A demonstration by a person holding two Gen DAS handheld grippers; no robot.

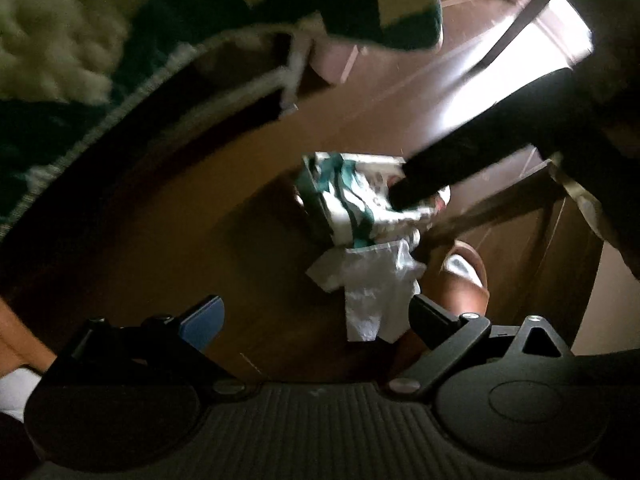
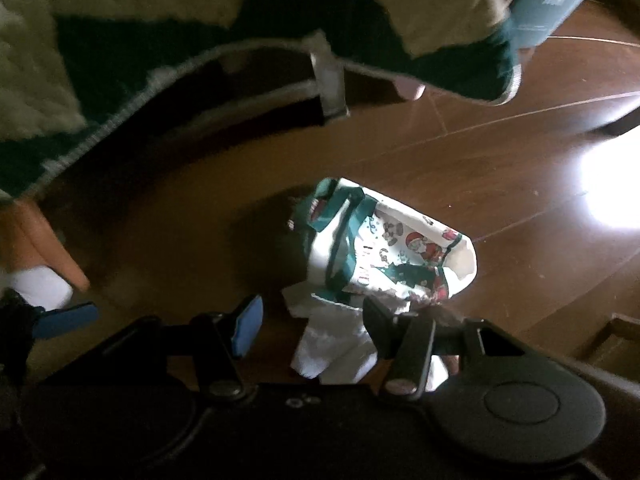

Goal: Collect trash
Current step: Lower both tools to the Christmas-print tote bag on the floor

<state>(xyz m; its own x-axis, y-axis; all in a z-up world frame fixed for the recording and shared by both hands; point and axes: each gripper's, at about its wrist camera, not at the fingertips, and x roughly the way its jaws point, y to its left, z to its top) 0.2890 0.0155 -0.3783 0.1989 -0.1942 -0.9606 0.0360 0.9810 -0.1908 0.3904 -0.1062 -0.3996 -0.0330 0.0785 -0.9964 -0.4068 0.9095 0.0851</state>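
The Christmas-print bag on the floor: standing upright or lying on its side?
On its side. The Christmas-print bag lies flat on the wooden floor, printed face up, with white paper beside it.

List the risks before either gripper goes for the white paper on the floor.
The crumpled white paper touches the printed bag, so a grab may snag the bag's green handles too. The paper lies flat on the wooden floor, so the open right gripper may scrape or slide it. Dim, blurred views make aiming uncertain.
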